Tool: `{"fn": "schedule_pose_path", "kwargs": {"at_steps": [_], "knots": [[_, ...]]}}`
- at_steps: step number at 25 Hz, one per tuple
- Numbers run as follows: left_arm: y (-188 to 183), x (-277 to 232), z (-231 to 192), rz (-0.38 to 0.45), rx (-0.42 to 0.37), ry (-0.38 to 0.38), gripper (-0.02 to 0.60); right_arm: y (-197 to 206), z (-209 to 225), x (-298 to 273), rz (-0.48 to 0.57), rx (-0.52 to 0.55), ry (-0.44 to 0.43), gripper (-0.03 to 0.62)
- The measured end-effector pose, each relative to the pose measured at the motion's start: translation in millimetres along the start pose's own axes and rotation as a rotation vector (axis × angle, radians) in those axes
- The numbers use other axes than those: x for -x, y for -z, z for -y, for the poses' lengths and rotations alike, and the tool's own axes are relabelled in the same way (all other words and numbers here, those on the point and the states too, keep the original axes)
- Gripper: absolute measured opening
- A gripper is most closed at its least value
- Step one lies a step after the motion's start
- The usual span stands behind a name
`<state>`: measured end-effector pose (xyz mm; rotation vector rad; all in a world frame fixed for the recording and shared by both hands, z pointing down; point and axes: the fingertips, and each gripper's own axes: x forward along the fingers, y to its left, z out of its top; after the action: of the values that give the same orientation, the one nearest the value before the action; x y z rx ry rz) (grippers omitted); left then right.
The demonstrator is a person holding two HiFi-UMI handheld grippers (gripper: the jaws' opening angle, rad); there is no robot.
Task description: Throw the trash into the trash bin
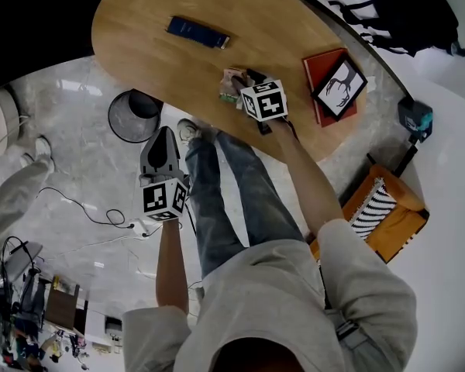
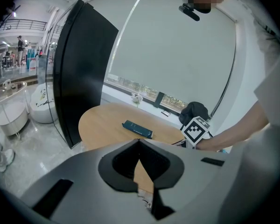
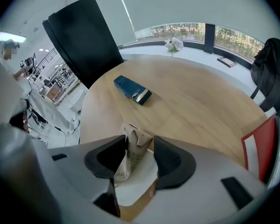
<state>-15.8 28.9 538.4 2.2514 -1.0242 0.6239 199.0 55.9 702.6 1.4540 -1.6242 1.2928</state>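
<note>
A crumpled paper carton [image 1: 229, 77] lies on the wooden table [image 1: 155, 10] near its front edge. My right gripper [image 1: 241, 84] points steeply down at it. In the right gripper view the carton [image 3: 132, 154] fills the gap between the two dark pads, and the right gripper [image 3: 139, 142] is shut on it. A round dark trash bin [image 1: 134, 115] stands on the floor just off the table's left end. Beside the bin, off the table, my left gripper [image 1: 163, 136] hangs over the floor. Its jaws meet at the tips with nothing between them in the left gripper view [image 2: 139, 144].
A dark blue box [image 1: 198, 32] lies further back on the table. A red book with a framed picture [image 1: 335, 85] sits at the right. A black backpack [image 1: 412, 8] and an orange chair [image 1: 387, 209] are beyond the table. Cables cross the marble floor [image 1: 85, 208].
</note>
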Motion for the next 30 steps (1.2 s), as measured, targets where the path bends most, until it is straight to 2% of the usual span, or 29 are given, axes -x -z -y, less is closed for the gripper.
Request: {"fn": "schedule_pose_path", "kwargs": {"at_steps": [11, 23, 30], "knots": [[-4.4, 2.3, -4.6, 0.02, 0.006, -0.006, 0.018, -10.3, -12.3, 12.1, 0.064, 0.021, -0.054, 0.173], [-5.4, 11.4, -9.0, 0.058, 0.028, -0.033, 0.018, -37.5, -44.7, 75.5, 0.276, 0.1, -0.063, 0.172], [-1.9, 22.5, -20.5, 0.085, 0.059, -0.071, 0.018, -41.0, -77.0, 114.3, 0.363, 0.211, -0.095, 0.172]]}}
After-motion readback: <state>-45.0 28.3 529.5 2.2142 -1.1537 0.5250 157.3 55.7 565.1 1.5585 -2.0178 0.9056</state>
